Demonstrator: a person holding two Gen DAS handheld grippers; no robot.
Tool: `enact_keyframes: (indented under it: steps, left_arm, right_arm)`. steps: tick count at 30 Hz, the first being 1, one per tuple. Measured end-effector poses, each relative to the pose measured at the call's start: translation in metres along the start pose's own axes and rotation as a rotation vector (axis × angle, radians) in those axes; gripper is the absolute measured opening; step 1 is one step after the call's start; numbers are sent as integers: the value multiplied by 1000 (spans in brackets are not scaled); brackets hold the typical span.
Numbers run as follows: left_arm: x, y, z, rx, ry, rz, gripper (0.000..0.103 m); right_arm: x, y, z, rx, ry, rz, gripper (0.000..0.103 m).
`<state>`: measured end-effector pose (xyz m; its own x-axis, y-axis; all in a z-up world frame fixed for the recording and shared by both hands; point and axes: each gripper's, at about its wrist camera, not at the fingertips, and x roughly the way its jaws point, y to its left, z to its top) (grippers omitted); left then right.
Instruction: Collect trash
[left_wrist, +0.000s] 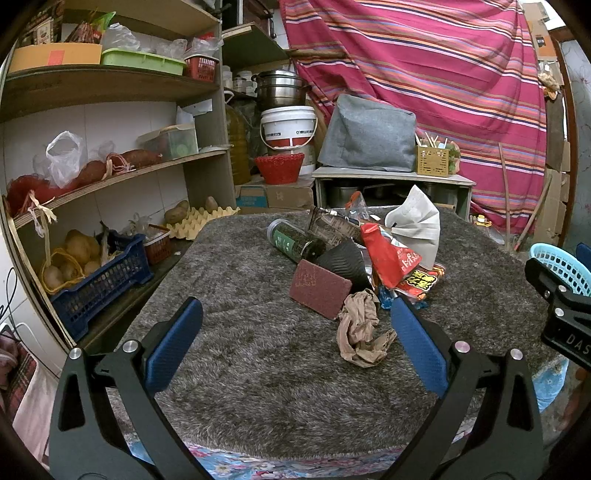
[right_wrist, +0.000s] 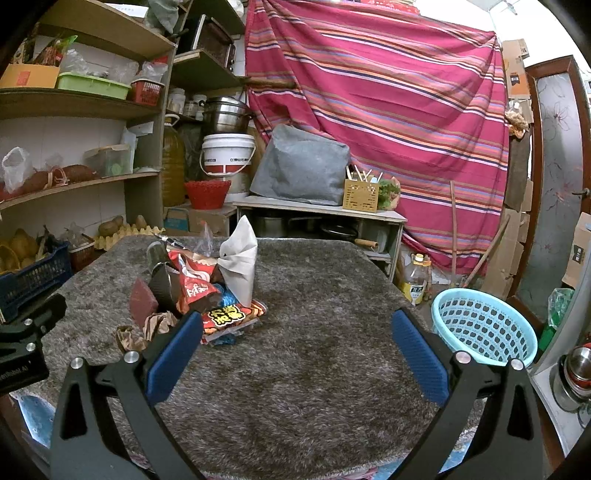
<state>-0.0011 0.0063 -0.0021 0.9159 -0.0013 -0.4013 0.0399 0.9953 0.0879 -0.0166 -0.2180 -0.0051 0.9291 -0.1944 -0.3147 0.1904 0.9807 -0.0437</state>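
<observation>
Trash heaped mid-way across grey shaggy tabletop (left_wrist: 240, 354): crumpled beige stocking (left_wrist: 360, 332) nearest, maroon scouring pad (left_wrist: 319, 288), dark ribbed paper cup (left_wrist: 345, 264), clear tea-leaf bottle (left_wrist: 295, 242), red snack wrappers (left_wrist: 395, 258), folded white paper cone (left_wrist: 417, 225). Left gripper (left_wrist: 295, 321) spread wide, holding nothing, short of the stocking. From right wrist: right gripper (right_wrist: 295, 332) likewise wide and empty, pile (right_wrist: 207, 288) ahead-left, light blue perforated plastic basket (right_wrist: 484, 325) beyond the right edge. Probably collection just starting; next, closing on the stocking, then carrying to basket.

Trash pile (left_wrist: 362, 254) left of basket (right_wrist: 484, 325)
</observation>
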Motion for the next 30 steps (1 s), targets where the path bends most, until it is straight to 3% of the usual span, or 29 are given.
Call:
enact_keyframes:
  steps: [30]
  left_arm:
    - [-1, 1, 0, -4, 1, -2, 98]
  right_arm:
    - [1, 1, -1, -5, -2, -2, 100]
